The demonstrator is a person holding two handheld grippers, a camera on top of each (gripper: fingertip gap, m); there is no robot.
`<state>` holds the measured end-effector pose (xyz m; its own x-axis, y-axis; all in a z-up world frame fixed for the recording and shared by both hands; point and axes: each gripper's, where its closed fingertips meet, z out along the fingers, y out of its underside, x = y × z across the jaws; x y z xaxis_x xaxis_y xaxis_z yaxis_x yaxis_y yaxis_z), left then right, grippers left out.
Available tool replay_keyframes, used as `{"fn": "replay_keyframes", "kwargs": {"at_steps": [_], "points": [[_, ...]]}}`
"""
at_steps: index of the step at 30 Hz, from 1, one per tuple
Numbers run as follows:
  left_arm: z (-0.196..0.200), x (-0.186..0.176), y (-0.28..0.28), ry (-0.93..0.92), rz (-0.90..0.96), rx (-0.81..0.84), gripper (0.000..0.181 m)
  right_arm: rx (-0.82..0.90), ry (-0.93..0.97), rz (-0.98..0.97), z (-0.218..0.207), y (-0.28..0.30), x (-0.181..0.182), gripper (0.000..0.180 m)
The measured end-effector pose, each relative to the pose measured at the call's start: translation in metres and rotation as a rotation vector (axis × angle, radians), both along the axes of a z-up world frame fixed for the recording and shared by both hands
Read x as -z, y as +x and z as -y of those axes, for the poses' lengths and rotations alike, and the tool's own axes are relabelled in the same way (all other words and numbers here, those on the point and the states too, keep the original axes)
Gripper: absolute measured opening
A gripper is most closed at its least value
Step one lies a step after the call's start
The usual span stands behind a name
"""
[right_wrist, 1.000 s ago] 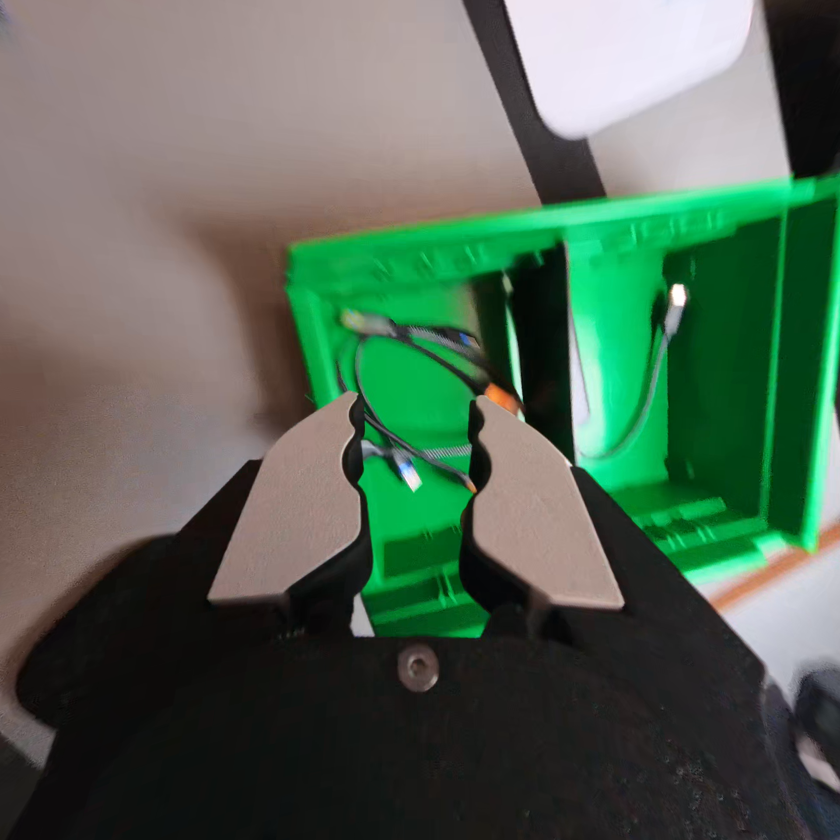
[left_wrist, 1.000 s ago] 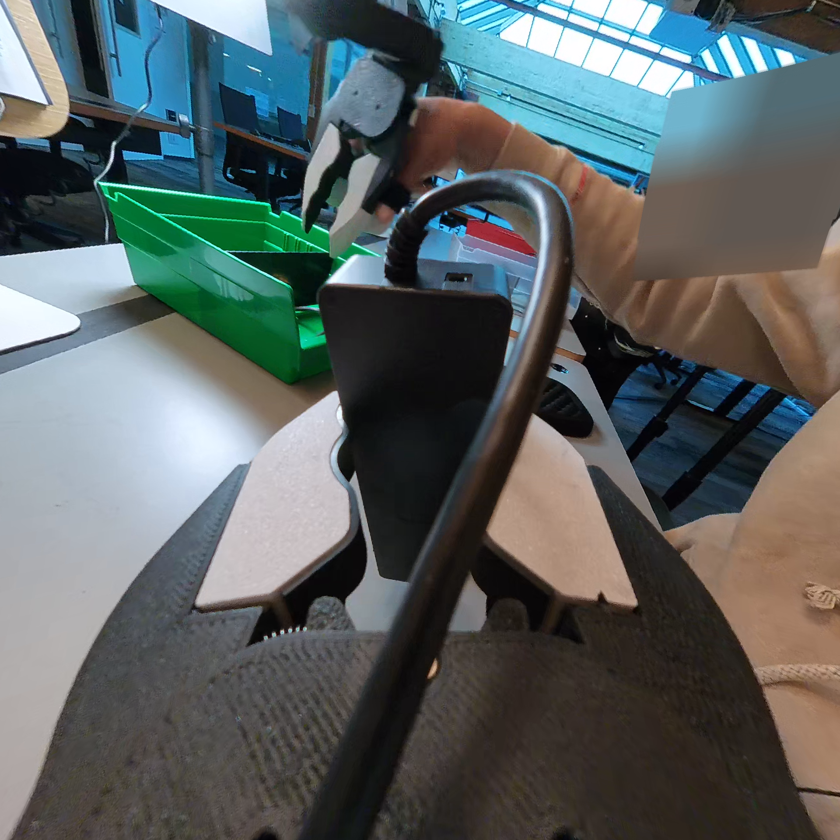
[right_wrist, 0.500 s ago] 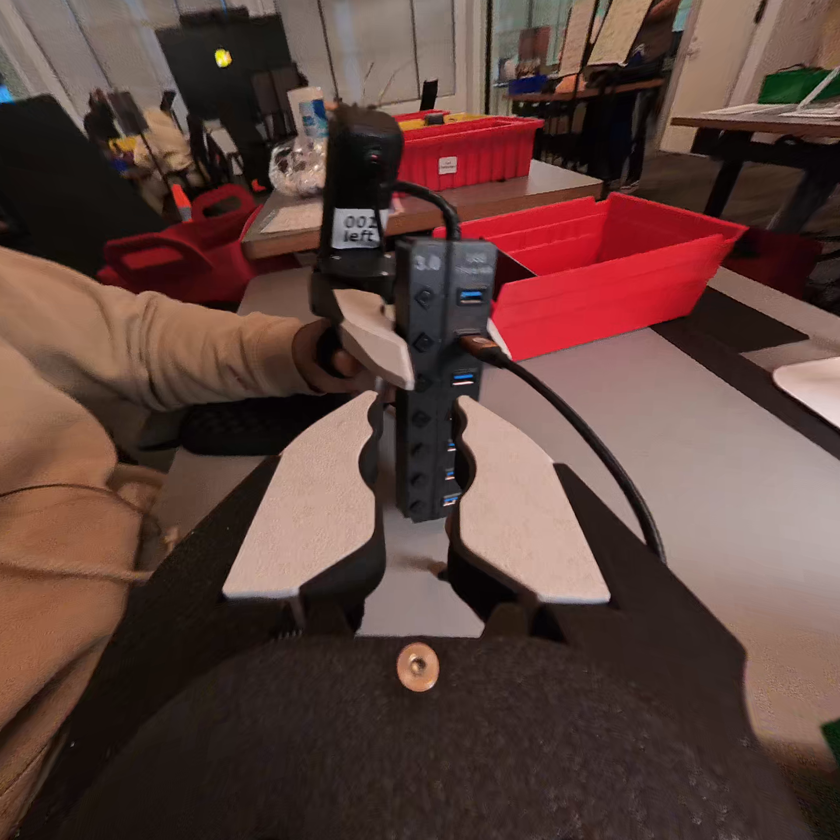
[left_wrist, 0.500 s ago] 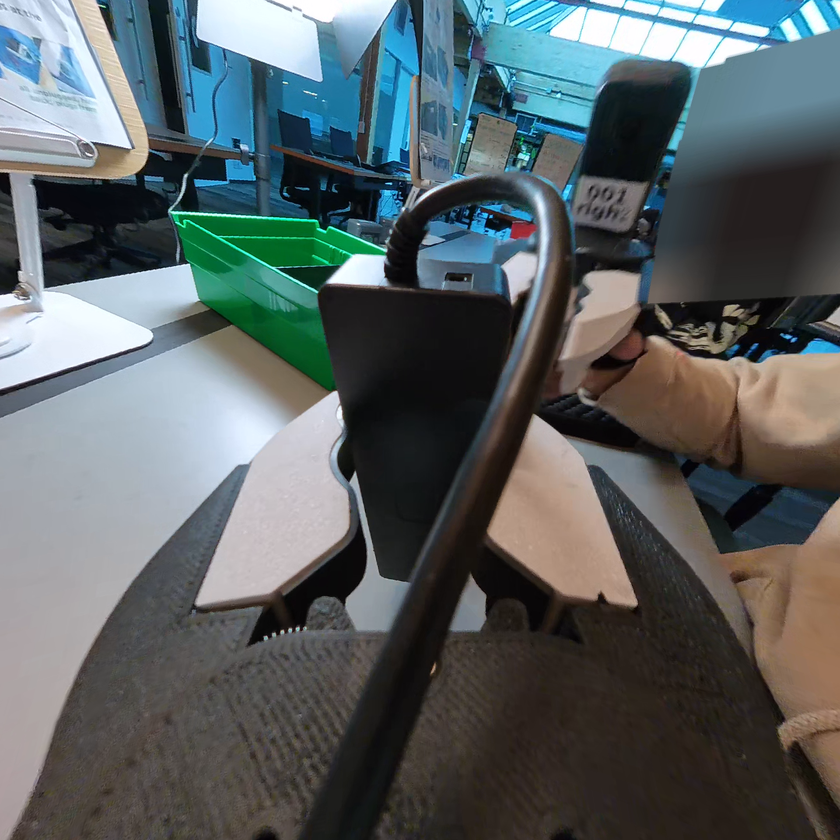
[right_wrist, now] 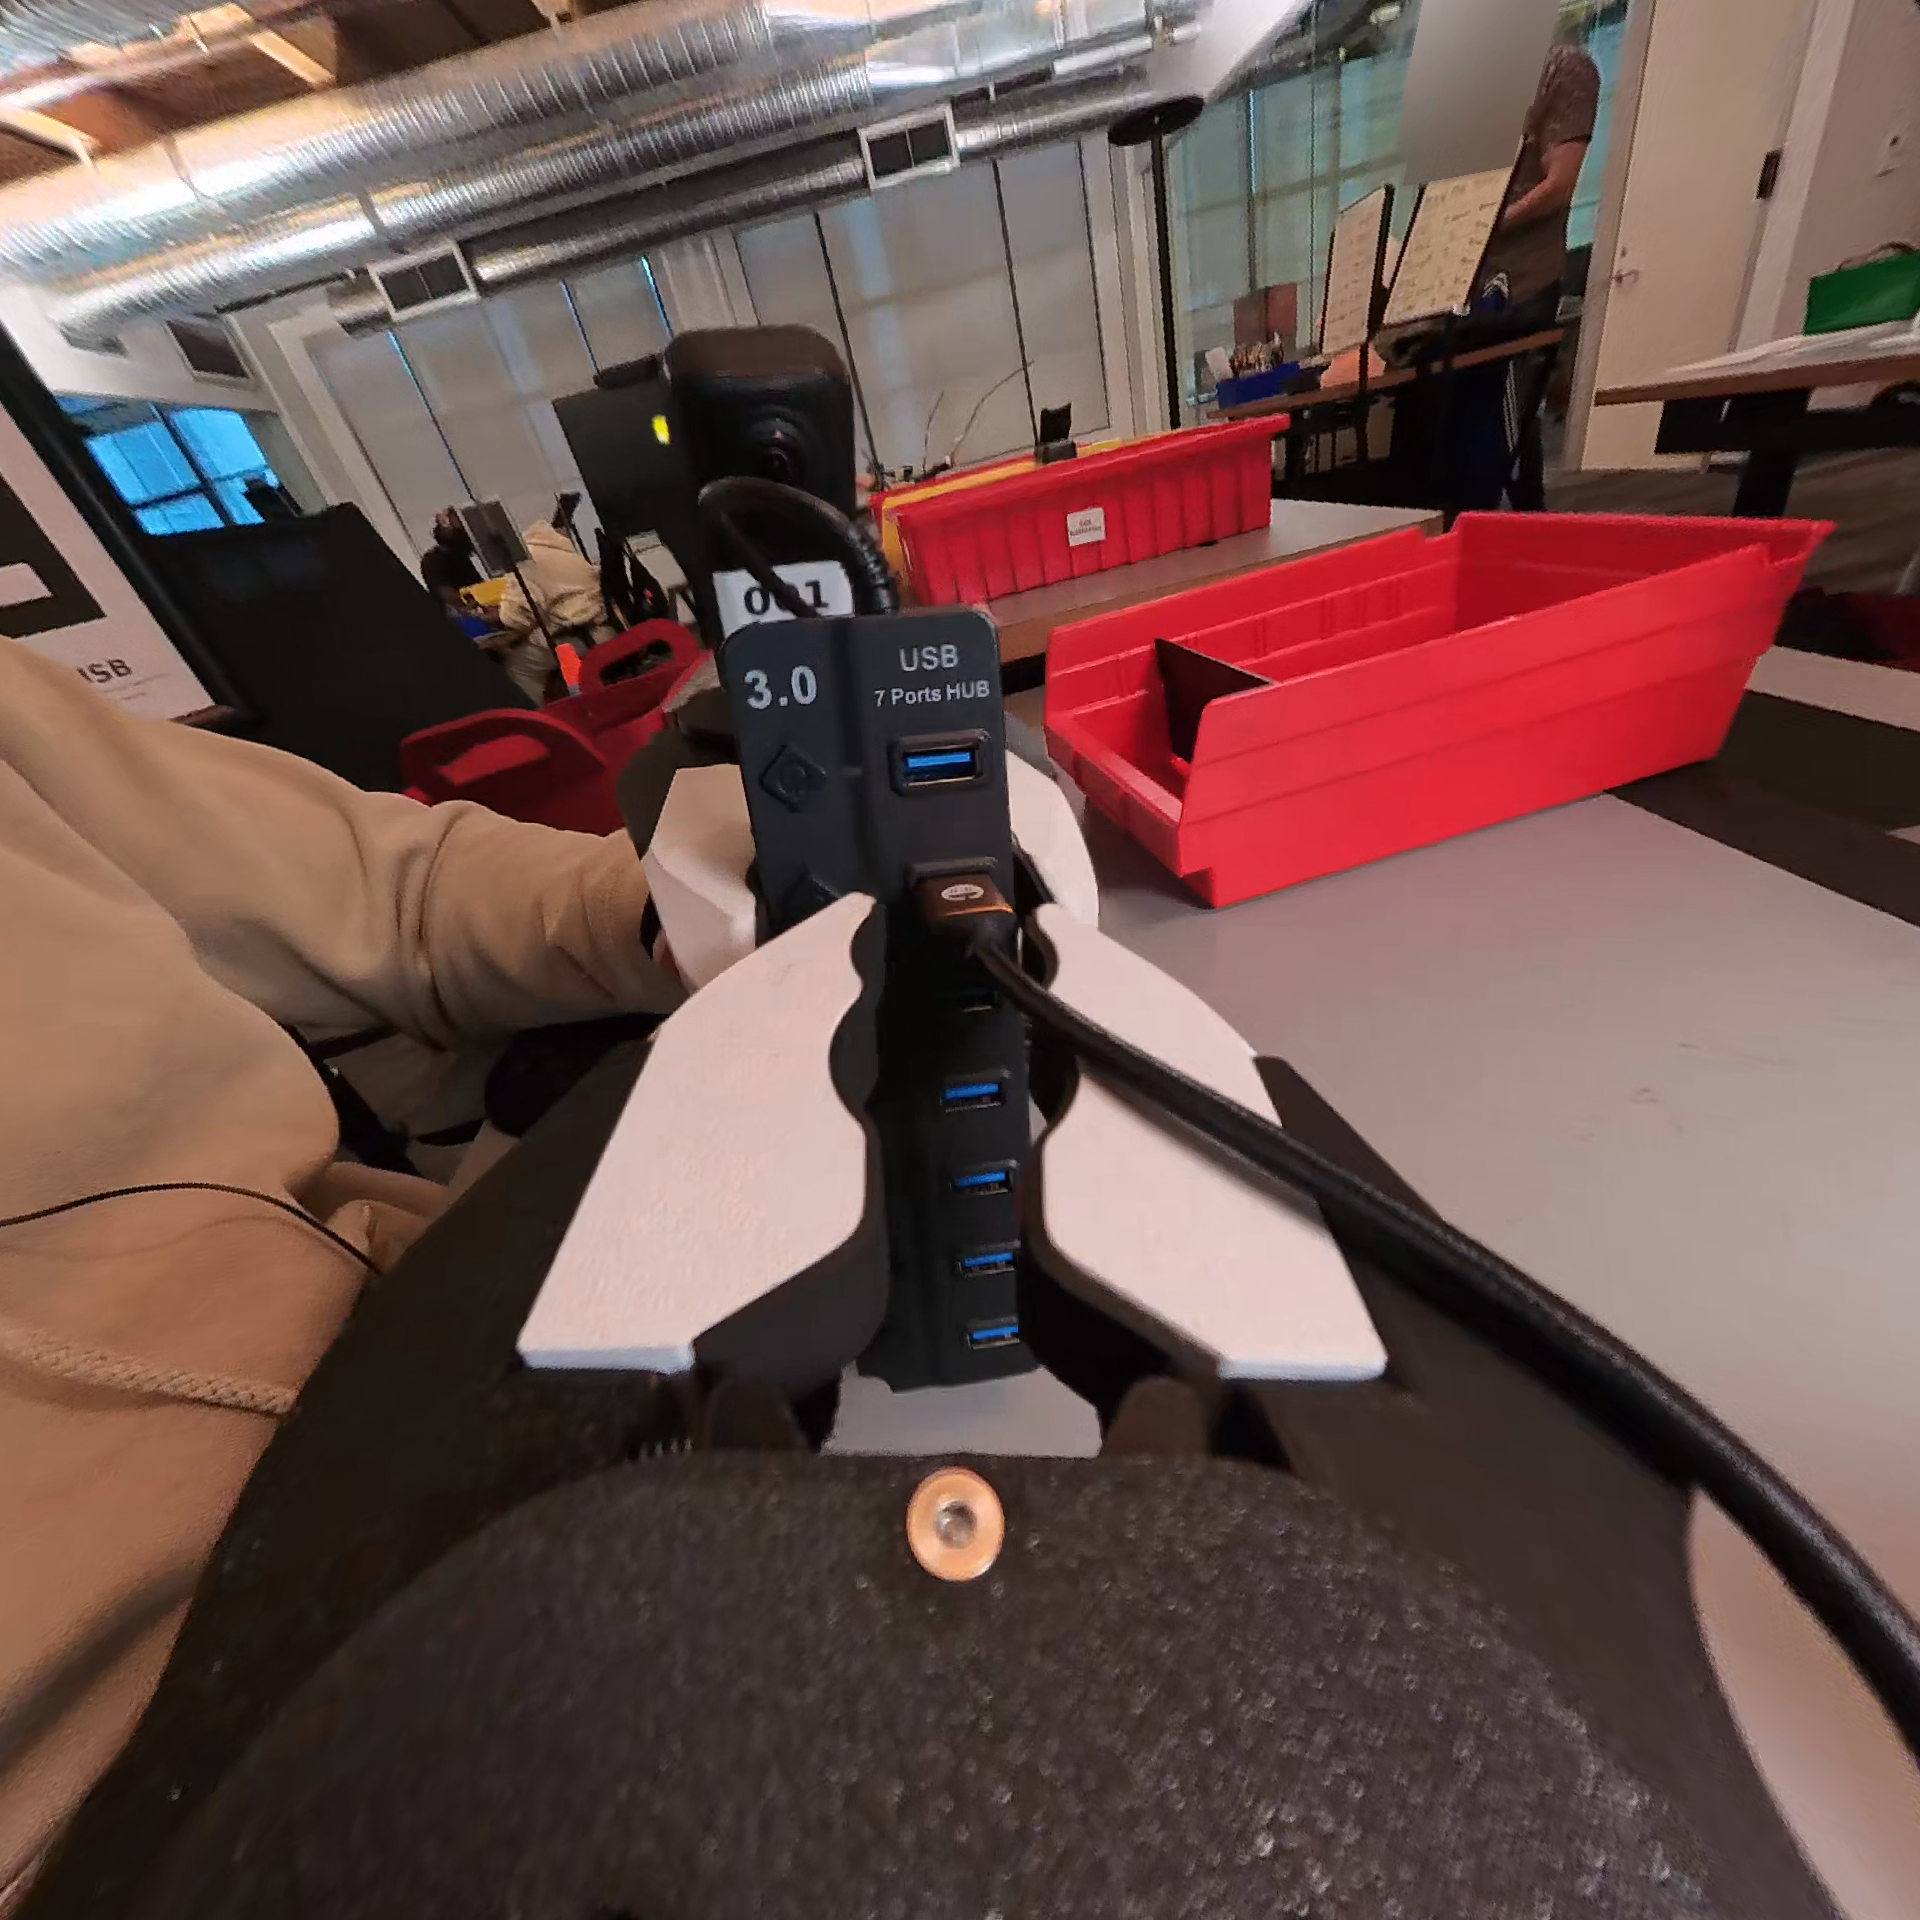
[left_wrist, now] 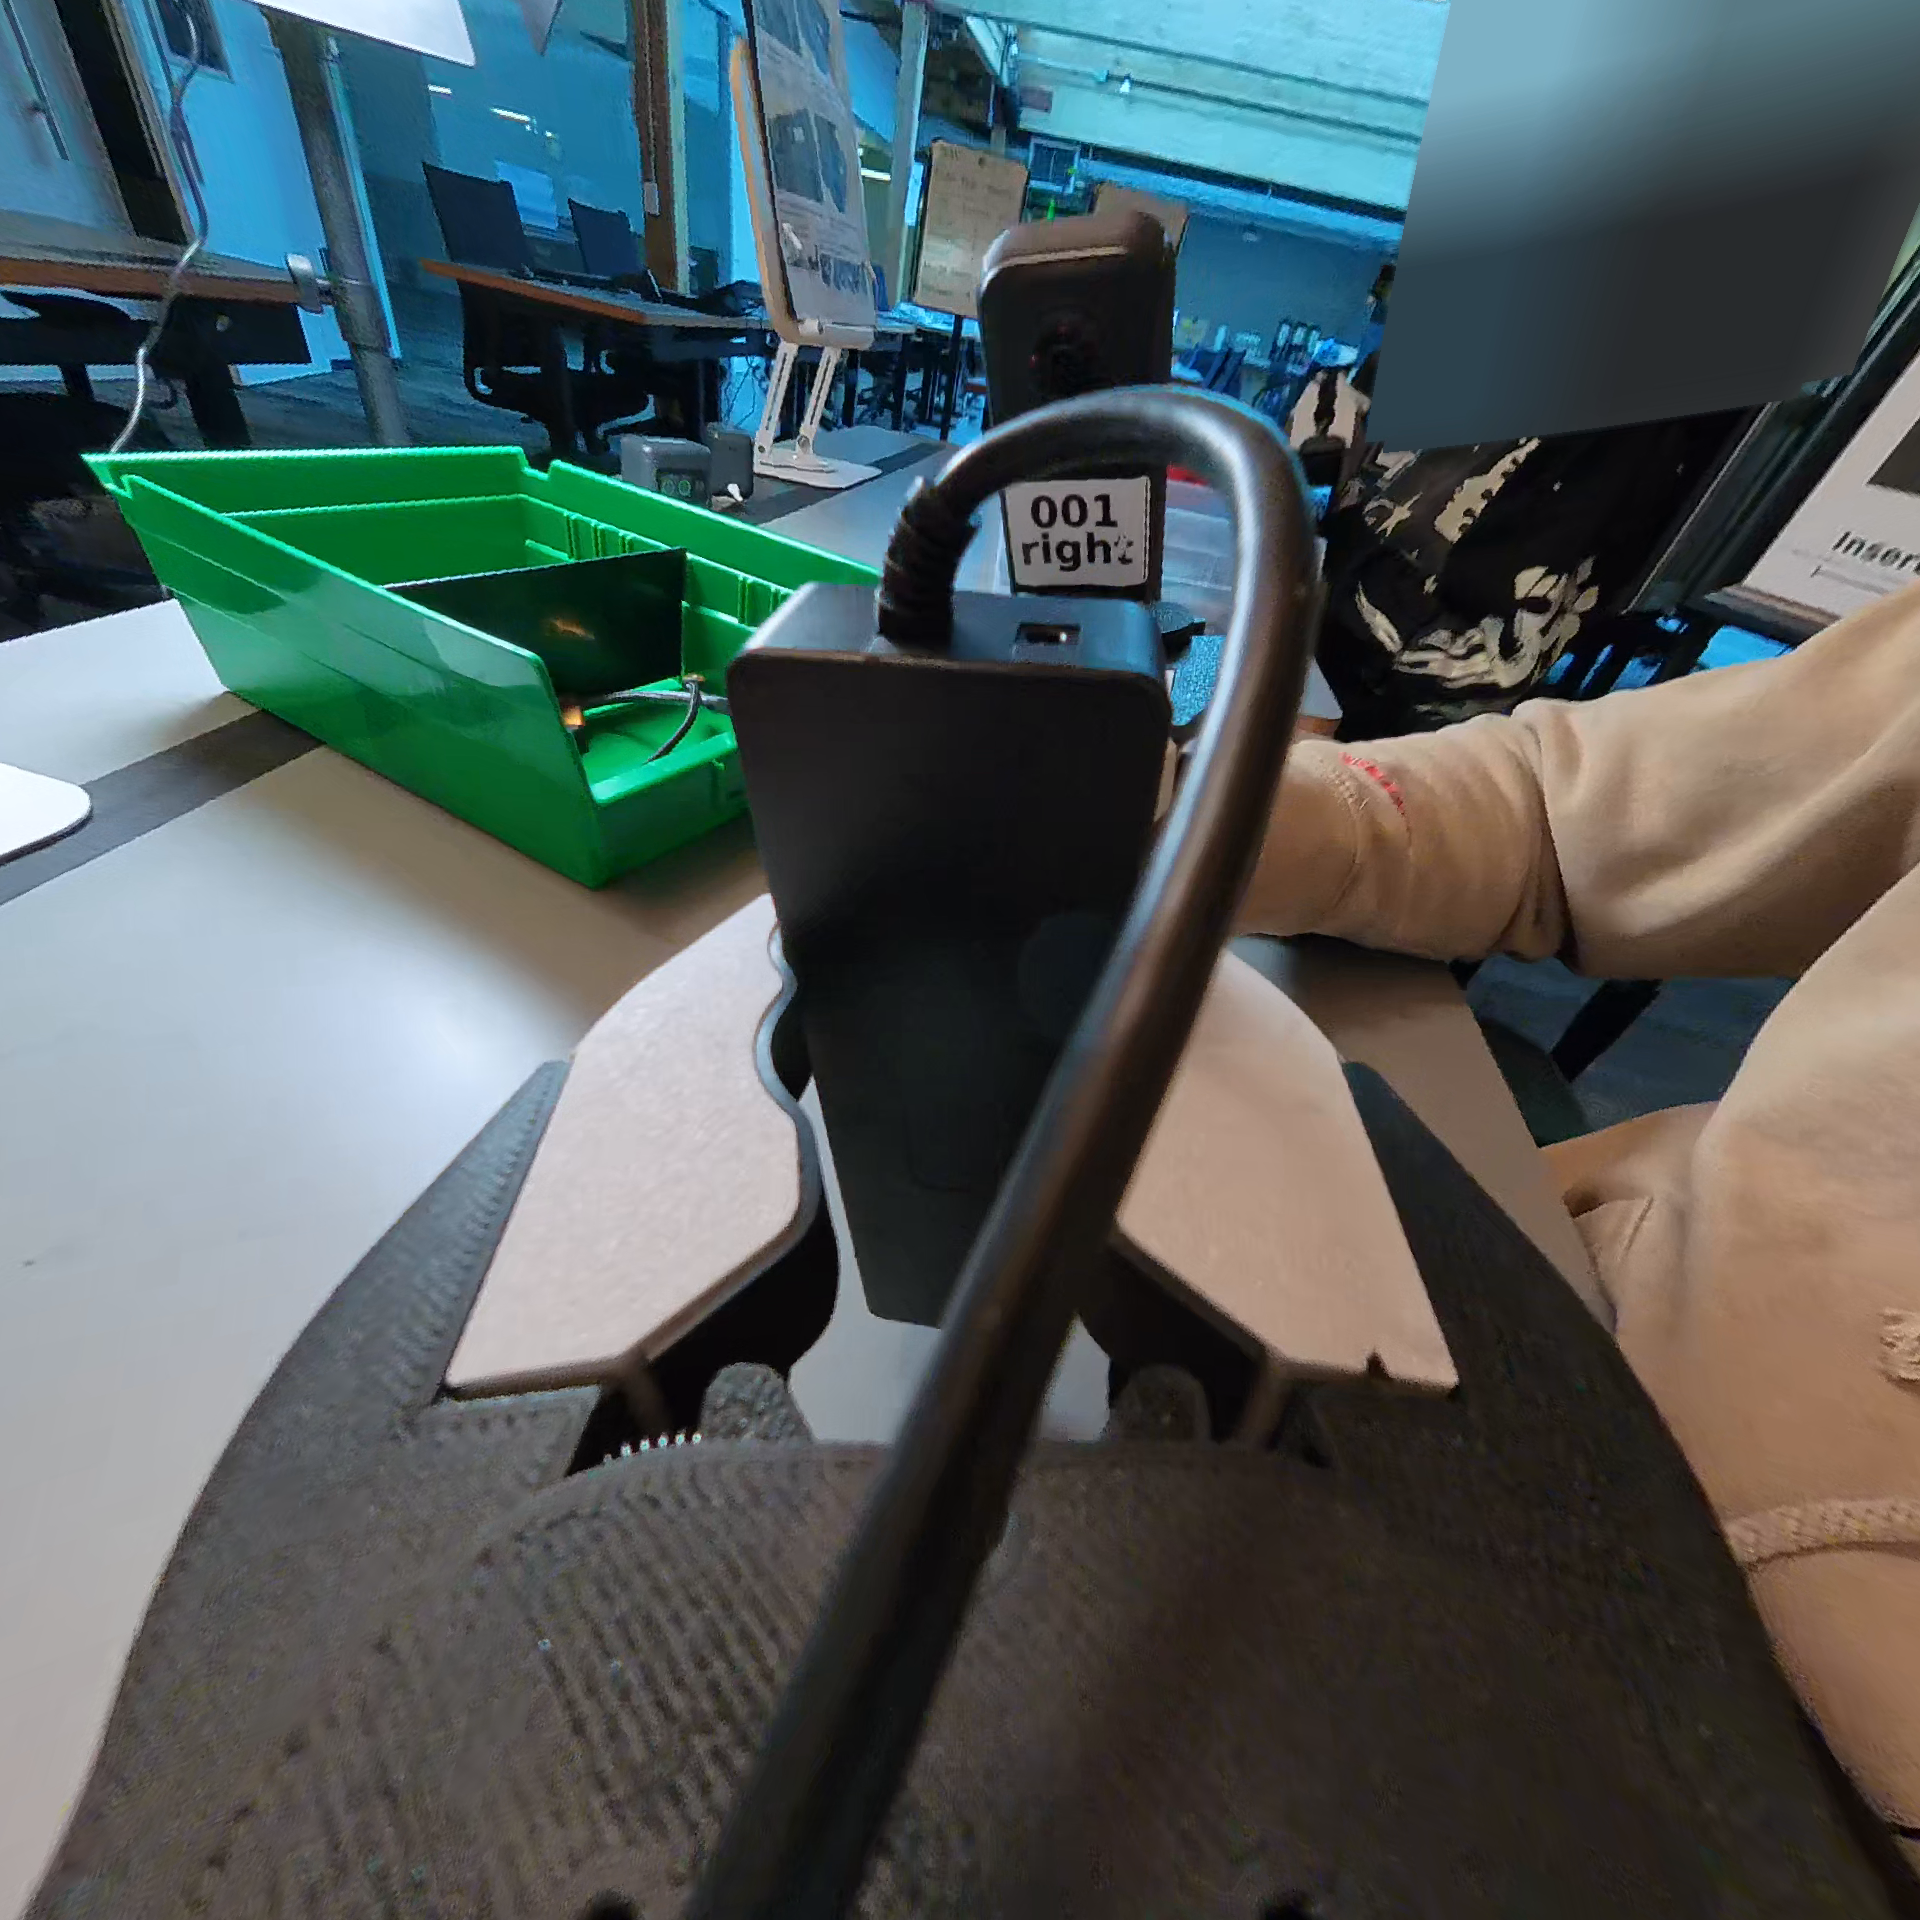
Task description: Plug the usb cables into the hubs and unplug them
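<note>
My left gripper (left_wrist: 977, 966) is shut on a black USB hub (left_wrist: 935, 831) and holds it upright above the table. The hub's own thick black cable (left_wrist: 1195, 831) loops from its top back over my gripper. In the right wrist view the hub's port face (right_wrist: 935, 1039) shows, with a bronze-tipped USB plug (right_wrist: 961, 899) and braided black cable (right_wrist: 1247, 1174) in its second port. My right gripper (right_wrist: 956, 925) is open, with one fingertip on each side of that plug. The left gripper's white fingers (right_wrist: 707, 883) show behind the hub.
A green bin (left_wrist: 416, 665) with loose cables (left_wrist: 665, 717) stands on the grey table (left_wrist: 260, 987) at left. A red bin (right_wrist: 1403, 727) with a black divider stands on the table beyond the hub. A person's beige sleeves (left_wrist: 1507, 831) border both views.
My right gripper swung away from above the green bin, turned to face the hub and moved in until its fingertips flank the plug. The left gripper kept holding the hub.
</note>
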<state>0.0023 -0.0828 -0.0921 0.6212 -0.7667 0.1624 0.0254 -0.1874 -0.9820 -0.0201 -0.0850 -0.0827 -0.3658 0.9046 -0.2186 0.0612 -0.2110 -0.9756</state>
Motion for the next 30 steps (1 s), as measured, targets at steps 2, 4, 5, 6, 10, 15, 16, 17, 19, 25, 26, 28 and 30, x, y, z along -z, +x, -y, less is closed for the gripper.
{"fn": "replay_keyframes", "kwargs": {"at_steps": [2, 4, 5, 6, 10, 15, 16, 17, 19, 25, 26, 28, 30], "points": [[0.001, 0.000, 0.002, 0.011, -0.016, -0.004, 0.056, -0.015, -0.016, -0.014, 0.000, 0.002, -0.001, 0.020], [0.002, -0.001, 0.004, 0.015, -0.019, 0.001, 0.056, -0.029, -0.014, -0.024, 0.001, 0.004, -0.001, 0.016], [0.003, -0.002, 0.005, 0.020, -0.018, 0.006, 0.056, -0.042, -0.012, -0.035, 0.003, 0.005, -0.002, 0.016], [0.005, -0.003, 0.007, 0.029, -0.017, 0.013, 0.056, -0.059, -0.017, -0.047, 0.004, 0.007, -0.004, 0.016], [0.015, -0.009, 0.012, 0.079, 0.013, 0.104, 0.059, -0.112, -0.019, -0.070, 0.012, 0.012, -0.007, 0.015], [0.028, -0.013, 0.017, 0.119, 0.040, 0.204, 0.068, -0.179, -0.030, -0.077, 0.023, 0.015, -0.006, 0.015], [0.028, -0.012, 0.017, 0.129, 0.027, 0.198, 0.067, -0.186, -0.025, -0.079, 0.025, 0.015, -0.005, 0.015], [0.027, -0.012, 0.016, 0.137, 0.016, 0.187, 0.062, -0.183, -0.020, -0.082, 0.025, 0.015, -0.006, 0.015], [0.026, -0.014, 0.014, 0.137, 0.010, 0.168, 0.058, -0.167, -0.016, -0.088, 0.022, 0.016, -0.007, 0.015], [0.023, -0.015, 0.012, 0.122, -0.010, 0.129, 0.054, -0.164, -0.025, -0.090, 0.020, 0.017, -0.010, 0.018], [0.022, -0.014, 0.013, 0.127, -0.023, 0.117, 0.054, -0.158, -0.022, -0.093, 0.019, 0.017, -0.010, 0.015], [0.018, -0.016, 0.013, 0.129, -0.041, 0.067, 0.055, -0.128, -0.009, -0.113, 0.016, 0.017, -0.011, 0.015], [0.015, -0.018, 0.012, 0.136, -0.056, 0.022, 0.055, -0.103, -0.002, -0.133, 0.013, 0.016, -0.015, 0.014]]}}
